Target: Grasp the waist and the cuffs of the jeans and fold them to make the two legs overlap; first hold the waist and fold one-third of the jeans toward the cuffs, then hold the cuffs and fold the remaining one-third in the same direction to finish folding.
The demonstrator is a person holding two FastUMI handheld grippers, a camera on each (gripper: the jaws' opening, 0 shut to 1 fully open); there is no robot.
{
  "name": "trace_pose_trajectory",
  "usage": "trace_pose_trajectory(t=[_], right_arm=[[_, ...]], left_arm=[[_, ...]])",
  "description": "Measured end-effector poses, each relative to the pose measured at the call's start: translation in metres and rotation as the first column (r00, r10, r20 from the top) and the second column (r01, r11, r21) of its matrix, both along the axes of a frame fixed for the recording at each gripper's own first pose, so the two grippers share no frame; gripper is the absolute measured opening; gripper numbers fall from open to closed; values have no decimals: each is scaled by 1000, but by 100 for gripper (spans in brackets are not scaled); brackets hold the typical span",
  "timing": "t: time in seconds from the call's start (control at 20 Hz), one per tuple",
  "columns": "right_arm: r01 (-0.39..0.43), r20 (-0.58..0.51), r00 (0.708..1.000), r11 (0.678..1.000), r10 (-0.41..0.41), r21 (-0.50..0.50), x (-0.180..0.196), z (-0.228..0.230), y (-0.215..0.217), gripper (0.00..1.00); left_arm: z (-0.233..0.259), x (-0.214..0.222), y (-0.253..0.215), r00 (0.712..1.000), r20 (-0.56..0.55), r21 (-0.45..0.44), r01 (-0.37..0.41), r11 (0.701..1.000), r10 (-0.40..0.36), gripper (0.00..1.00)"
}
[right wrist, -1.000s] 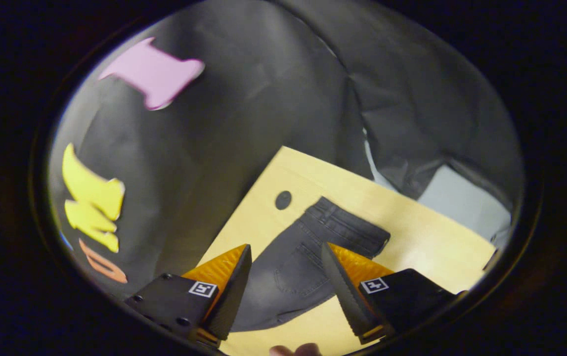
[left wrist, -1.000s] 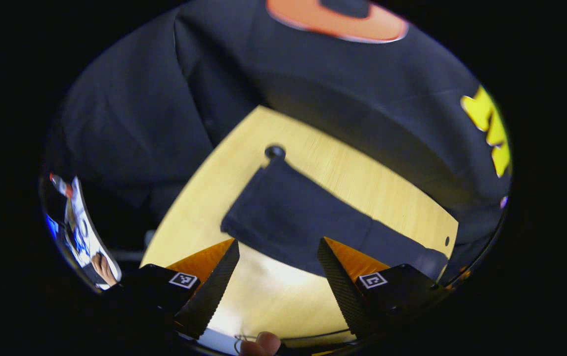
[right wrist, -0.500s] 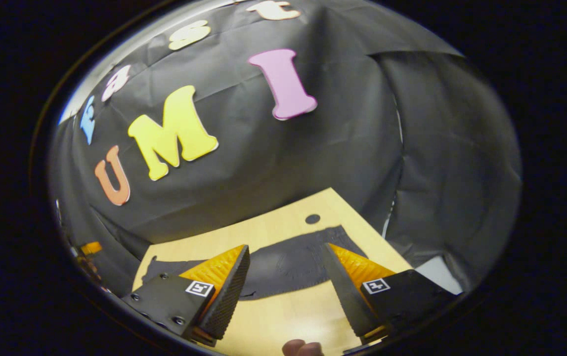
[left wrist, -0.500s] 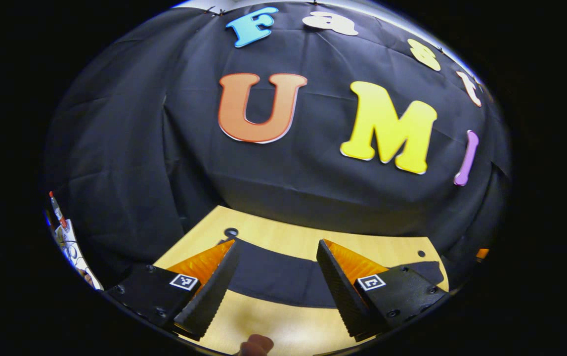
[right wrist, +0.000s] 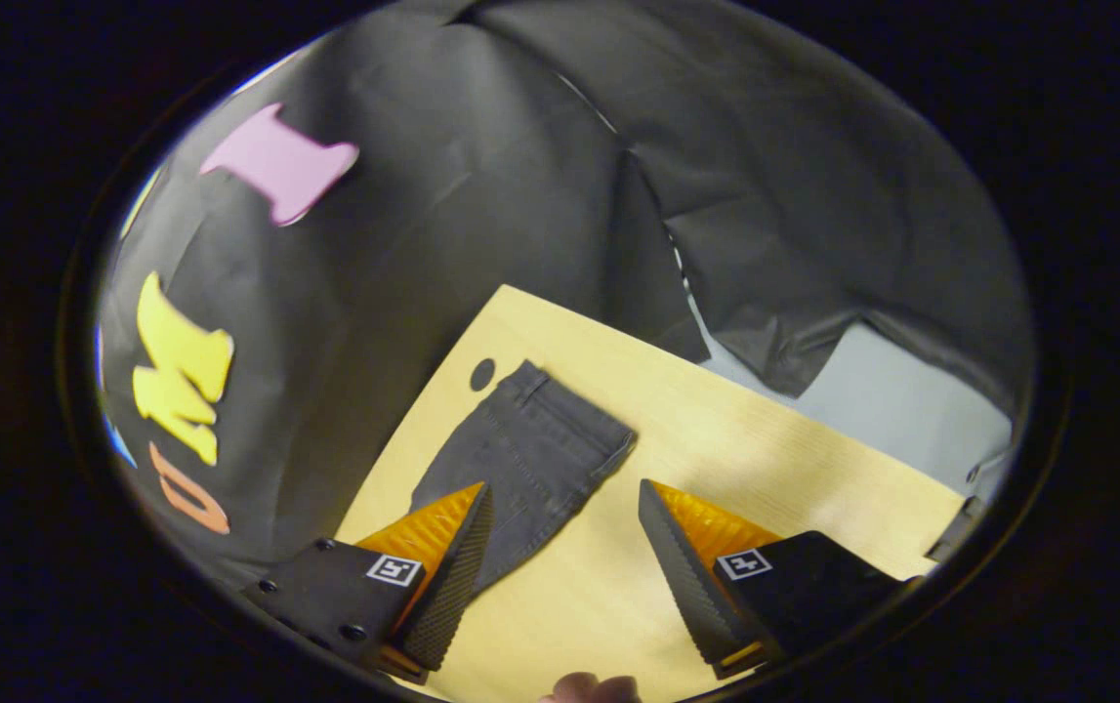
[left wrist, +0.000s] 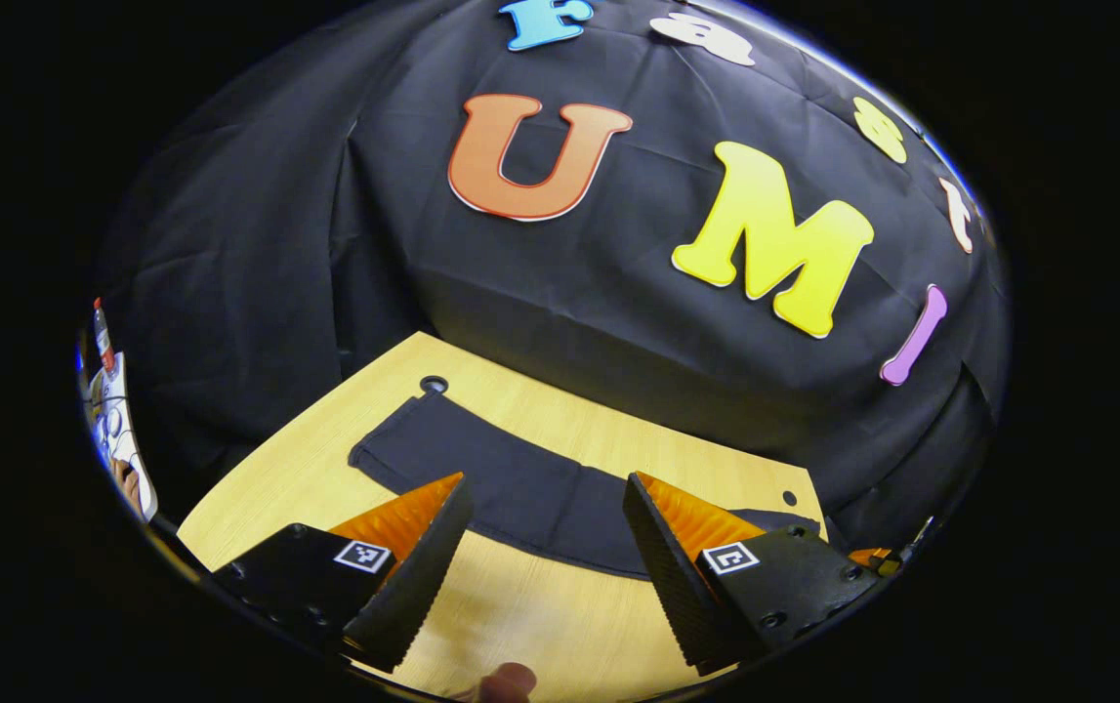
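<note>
Dark jeans [left wrist: 520, 483] lie flat on the wooden table [left wrist: 306, 478] as one long strip. In the left gripper view the strip runs from a cuff end near the table's far left corner towards the right. My left gripper [left wrist: 548, 483] hovers open above the strip's near edge, holding nothing. In the right gripper view the waist end of the jeans [right wrist: 535, 439], with a back pocket, points at the far corner of the table [right wrist: 716, 439]. My right gripper [right wrist: 561, 488] is open and empty, the jeans' edge passing by its left finger [right wrist: 452, 576].
A round hole in the tabletop [left wrist: 434, 384] sits just beyond the cuff end, and another hole [right wrist: 482, 374] lies beside the waist. A person's fingertip [left wrist: 506, 681] shows at the bottom. The black cloth wall [left wrist: 569, 293] stands close behind the table. Pale floor [right wrist: 891, 400] lies past the table's right edge.
Both grippers swung up towards the wall half a second ago and have tipped back down to the table. The jeans lie as before; both grippers stayed open.
</note>
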State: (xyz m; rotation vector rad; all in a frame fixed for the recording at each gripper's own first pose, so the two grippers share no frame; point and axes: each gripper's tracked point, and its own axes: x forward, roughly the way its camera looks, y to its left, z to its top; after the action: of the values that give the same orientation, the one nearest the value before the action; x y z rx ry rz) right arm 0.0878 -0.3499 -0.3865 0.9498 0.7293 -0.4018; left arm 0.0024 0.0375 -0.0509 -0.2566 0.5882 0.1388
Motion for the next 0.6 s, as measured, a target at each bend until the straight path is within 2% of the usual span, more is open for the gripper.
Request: trace_pose_trajectory(t=[0.3, 0.45, 0.6], right_arm=[[88, -54, 995, 992, -84, 92, 38, -33, -23, 94], [73, -72, 995, 994, -67, 85, 45, -38, -18, 94], [45, -71, 997, 994, -38, 99, 58, -38, -8, 94]], left_arm=[[-2, -26, 10, 998, -43, 105, -50, 993, 55, 100], [-2, -27, 9, 997, -42, 155, -50, 987, 58, 100], [-7, -27, 8, 997, -50, 161, -47, 986, 56, 100]])
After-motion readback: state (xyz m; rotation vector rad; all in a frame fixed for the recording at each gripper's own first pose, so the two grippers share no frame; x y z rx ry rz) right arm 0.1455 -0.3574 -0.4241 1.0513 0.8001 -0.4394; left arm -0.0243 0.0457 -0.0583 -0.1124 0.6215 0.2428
